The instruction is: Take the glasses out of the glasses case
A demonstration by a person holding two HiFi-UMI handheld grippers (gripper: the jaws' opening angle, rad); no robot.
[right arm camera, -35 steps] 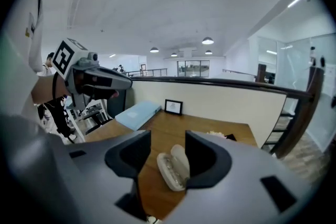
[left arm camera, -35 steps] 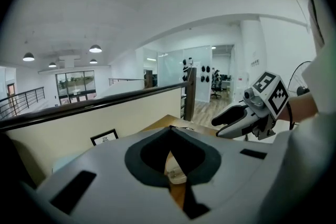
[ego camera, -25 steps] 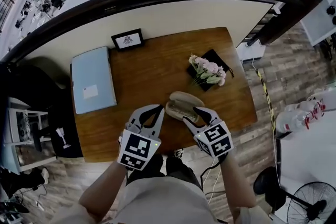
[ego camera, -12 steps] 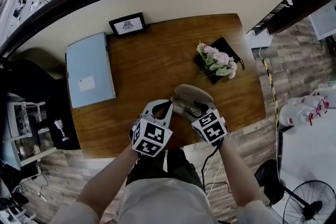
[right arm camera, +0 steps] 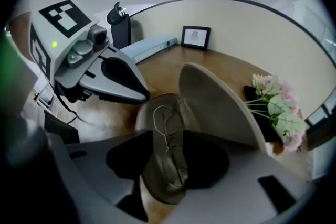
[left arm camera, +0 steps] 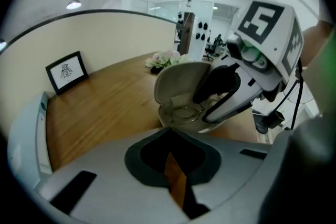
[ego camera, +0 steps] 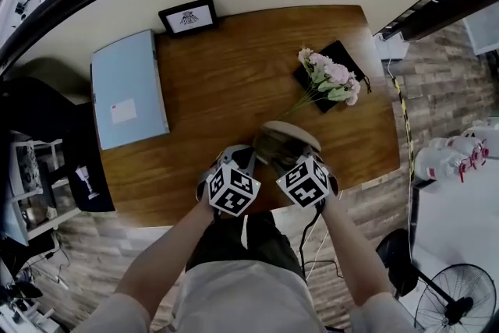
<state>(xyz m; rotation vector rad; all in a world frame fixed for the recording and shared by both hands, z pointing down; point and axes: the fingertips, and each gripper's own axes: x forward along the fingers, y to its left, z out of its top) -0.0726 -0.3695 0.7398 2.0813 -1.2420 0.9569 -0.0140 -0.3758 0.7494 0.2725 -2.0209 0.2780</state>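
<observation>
— Where's the glasses case (ego camera: 287,135) sitting?

— On the wooden tabletop (ego camera: 226,90), near the front edge just ahead of the person, lid swung up. The glasses (right arm camera: 165,132) lie folded in the lower shell, a thin wire frame.

— And the right gripper (right arm camera: 169,144)?

— It points steeply down over the near end of the case. Its fingers (right arm camera: 236,178) stand apart, one on each side of the lower shell, with the shell and the glasses between them. They have just been closing in, but I can't see the pads pressing on anything, so it is released.

— The left gripper (left arm camera: 169,136)?

— Just beside the case on its left, close to the other gripper. Its fingers (left arm camera: 105,165) are clenched, tips together with only a sliver of wood showing behind them, and nothing is in them.

— What else is on there?

— A bunch of pale pink flowers (ego camera: 331,80) on a black pouch (ego camera: 337,54) beyond the case to the right, a light blue folder (ego camera: 129,88) at the left side, and a small black picture frame (ego camera: 189,16) at the far edge.
</observation>
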